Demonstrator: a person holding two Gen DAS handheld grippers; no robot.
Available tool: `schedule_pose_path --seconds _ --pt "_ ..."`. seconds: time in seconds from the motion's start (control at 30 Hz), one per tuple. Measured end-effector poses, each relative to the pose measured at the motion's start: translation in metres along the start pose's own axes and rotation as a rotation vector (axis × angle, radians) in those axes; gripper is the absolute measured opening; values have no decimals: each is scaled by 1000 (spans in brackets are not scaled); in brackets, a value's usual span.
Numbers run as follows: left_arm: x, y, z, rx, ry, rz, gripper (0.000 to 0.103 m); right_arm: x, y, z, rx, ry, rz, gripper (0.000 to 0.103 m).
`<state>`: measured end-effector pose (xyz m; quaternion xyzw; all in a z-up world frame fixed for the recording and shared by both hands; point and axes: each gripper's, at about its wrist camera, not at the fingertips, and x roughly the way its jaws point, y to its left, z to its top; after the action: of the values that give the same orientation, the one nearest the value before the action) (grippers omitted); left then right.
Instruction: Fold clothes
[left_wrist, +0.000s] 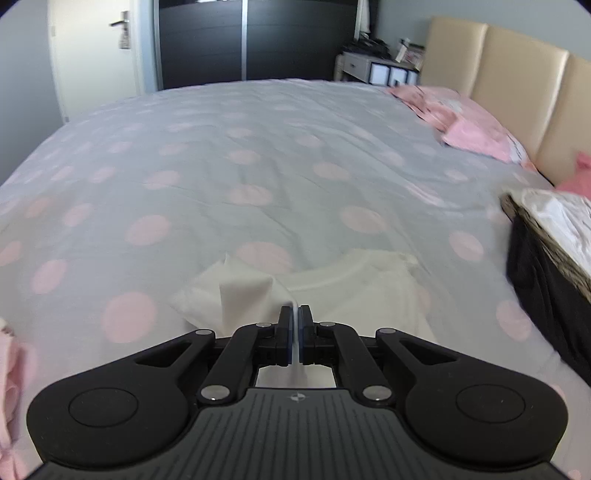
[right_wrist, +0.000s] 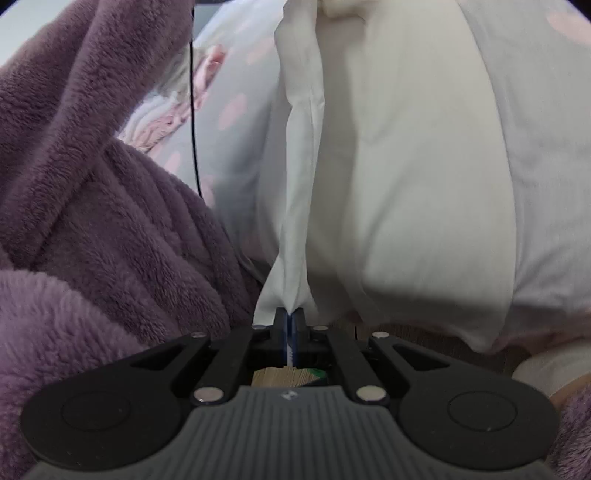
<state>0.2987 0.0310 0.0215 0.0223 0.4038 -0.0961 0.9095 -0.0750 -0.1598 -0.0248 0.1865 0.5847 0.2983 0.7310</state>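
A white shirt (left_wrist: 373, 291) is spread on the bed (left_wrist: 258, 155), near the edge closest to the camera; its neckline is seen just beyond the left tool (left_wrist: 294, 314); that tool is closed narrowly on a raised fold of the shirt; white cloth is pinched between its pads. In the right wrist view the right tool (right_wrist: 290, 317) is likewise clamped on a bunched edge of the shirt (right_wrist: 406, 166), which stretches away from it over the bed (right_wrist: 236, 122). A purple fleece sleeve (right_wrist: 92, 206) fills the left of that view. A basket (left_wrist: 554, 229) stands at the bed's right side; pink pillows (left_wrist: 469, 125) lie at the headboard (left_wrist: 517, 96). No readable writing is seen; only a small round emblem is marked on each tool's body.
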Motion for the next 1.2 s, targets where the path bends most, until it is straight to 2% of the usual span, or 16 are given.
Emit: schedule_pose_path --seconds 0.1,0.13,0.17,0.2,0.23,0.27,0.47,0.53,0.6,0.8,0.9,1.13,1.2 --pt "13 -18 -2 34 42 -37 2 12 -8 0 30 33 -5 3" --pt "17 -23 -3 42 53 -50 6 15 -10 -1 38 45 -8 3" --pt "17 -25 -3 38 53 -70 18 18 -13 -1 45 57 -11 3" --pt "16 -26 -3 33 51 -91 26 22 -15 -2 51 68 -18 3" --pt "14 -26 -3 28 51 -105 40 26 -14 -4 52 73 -27 3" --pt "11 -25 -3 28 41 -114 42 25 -14 -4 51 74 -36 4" --pt "-13 -9 -10 75 35 -102 42 14 -33 -1 39 66 -96 12" --pt "-19 0 -18 79 51 -90 42 16 -35 -2 41 61 -115 18" --pt "-25 11 -29 70 71 -82 42 14 -35 -5 36 55 -140 29" --pt "-43 41 -74 64 154 -47 42 2 -36 -10 4 -7 -197 31" --pt "-55 51 -100 59 193 -34 42 1 -29 -5 -28 -50 -176 33" --pt "-96 60 -159 56 250 -59 42 29 -12 -2 -127 -7 -149 37" --pt "-109 60 -176 45 263 -81 42 39 -11 -2 -170 4 -166 37"
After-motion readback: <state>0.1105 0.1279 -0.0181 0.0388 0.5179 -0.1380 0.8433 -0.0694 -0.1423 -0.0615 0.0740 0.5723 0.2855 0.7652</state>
